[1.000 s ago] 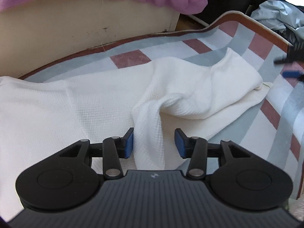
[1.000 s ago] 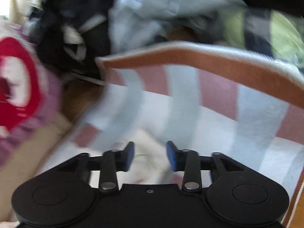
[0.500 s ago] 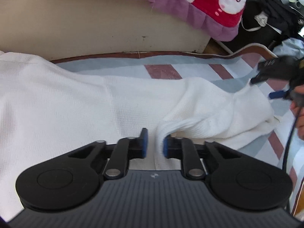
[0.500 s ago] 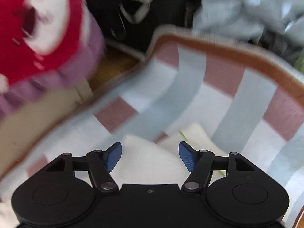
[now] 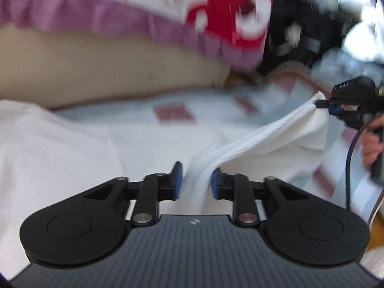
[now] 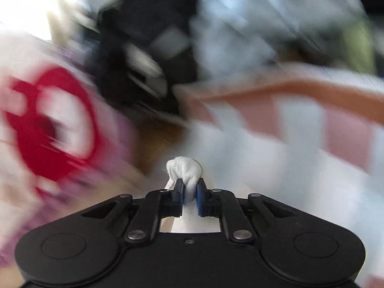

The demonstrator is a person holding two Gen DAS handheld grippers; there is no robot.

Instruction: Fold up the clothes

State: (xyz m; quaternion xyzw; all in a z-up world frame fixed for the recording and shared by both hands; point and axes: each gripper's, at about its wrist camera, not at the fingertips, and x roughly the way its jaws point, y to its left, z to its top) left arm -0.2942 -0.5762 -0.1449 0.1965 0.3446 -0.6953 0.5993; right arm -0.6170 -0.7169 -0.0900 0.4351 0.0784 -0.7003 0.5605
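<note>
A white waffle-knit garment (image 5: 60, 148) lies spread over a striped cloth (image 5: 172, 114). My left gripper (image 5: 195, 183) is shut on a bunched fold of the garment near its middle. My right gripper (image 6: 189, 193) is shut on a bunched end of the same garment (image 6: 184, 168), which sticks out past its blue pads. In the left wrist view the right gripper (image 5: 324, 105) shows at the far right, holding the garment's far end lifted, so the cloth stretches taut between the two grippers. Both views are motion-blurred.
A purple-frilled cushion with a red and white figure (image 5: 230, 21) lies on a beige edge (image 5: 108, 72) behind the cloth. Dark and pale blue clothes (image 6: 216, 36) are piled past the cloth's brown border (image 6: 312, 88).
My right gripper went from open above the garment's end to shut on it and lifted it. My left gripper stays shut on the fold; the cloth between them has pulled taut.
</note>
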